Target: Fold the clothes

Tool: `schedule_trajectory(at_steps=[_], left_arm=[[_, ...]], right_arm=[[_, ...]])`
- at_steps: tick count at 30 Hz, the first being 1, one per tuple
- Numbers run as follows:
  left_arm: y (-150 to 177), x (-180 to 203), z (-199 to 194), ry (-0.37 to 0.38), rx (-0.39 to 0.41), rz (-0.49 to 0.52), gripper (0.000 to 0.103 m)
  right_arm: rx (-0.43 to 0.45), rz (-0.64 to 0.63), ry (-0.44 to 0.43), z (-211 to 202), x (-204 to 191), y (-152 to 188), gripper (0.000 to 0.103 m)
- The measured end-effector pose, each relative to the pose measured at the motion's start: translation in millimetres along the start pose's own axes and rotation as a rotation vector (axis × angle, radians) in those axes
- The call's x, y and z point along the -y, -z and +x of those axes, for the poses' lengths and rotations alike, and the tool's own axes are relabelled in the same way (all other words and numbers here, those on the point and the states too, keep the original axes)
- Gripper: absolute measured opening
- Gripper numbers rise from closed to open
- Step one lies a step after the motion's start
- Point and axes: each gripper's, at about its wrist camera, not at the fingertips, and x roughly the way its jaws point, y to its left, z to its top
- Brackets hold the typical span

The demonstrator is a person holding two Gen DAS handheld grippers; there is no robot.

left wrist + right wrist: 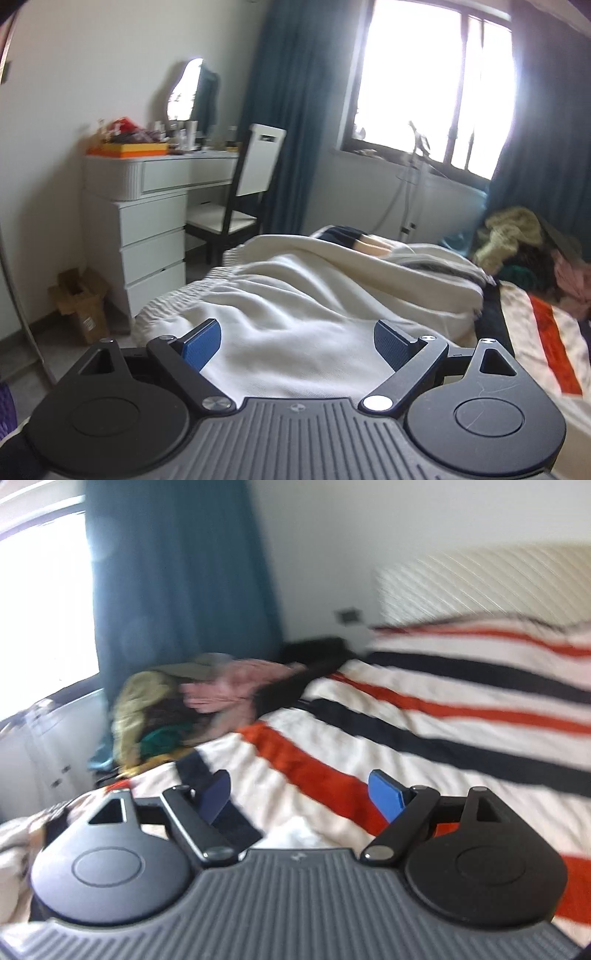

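A cream white garment with a gathered elastic waistband (295, 306) lies rumpled on the bed, in the left wrist view. My left gripper (297, 341) is open and empty, its blue pads spread wide just above the near part of the garment. My right gripper (301, 797) is open and empty, over the striped bedspread (424, 716), with no garment between its pads. The right wrist view is blurred.
A heap of other clothes (177, 712), olive, pink and green, lies at the bed's far corner; it also shows in the left wrist view (524, 254). A white dresser (147, 221), a chair (240, 199) and a cardboard box (79, 302) stand left of the bed. Blue curtains flank the window.
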Motion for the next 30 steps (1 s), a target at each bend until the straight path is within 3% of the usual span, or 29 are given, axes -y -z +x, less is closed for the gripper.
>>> schedule_trajectory(at_steps=[4, 9, 14, 22, 30], left_arm=[[10, 20, 8, 0.032, 0.005, 0.089, 0.091], [22, 40, 11, 0.074, -0.001, 0.158, 0.091], [31, 56, 8, 0.101, 0.016, 0.238, 0.091], [51, 93, 27, 0.180, -0.007, 0.320, 0.092], [52, 155, 80, 0.111, 0.068, 0.425, 0.092]], right_arm=[[0.010, -0.108, -0.112, -16, -35, 4, 0.083], [-0.054, -0.054, -0.258, -41, -66, 23, 0.083], [-0.091, -0.146, -0.378, -58, -101, 40, 0.083], [-0.101, -0.190, -0.431, -70, -127, 52, 0.083], [-0.146, -0.157, -0.450, -58, -129, 59, 0.083]])
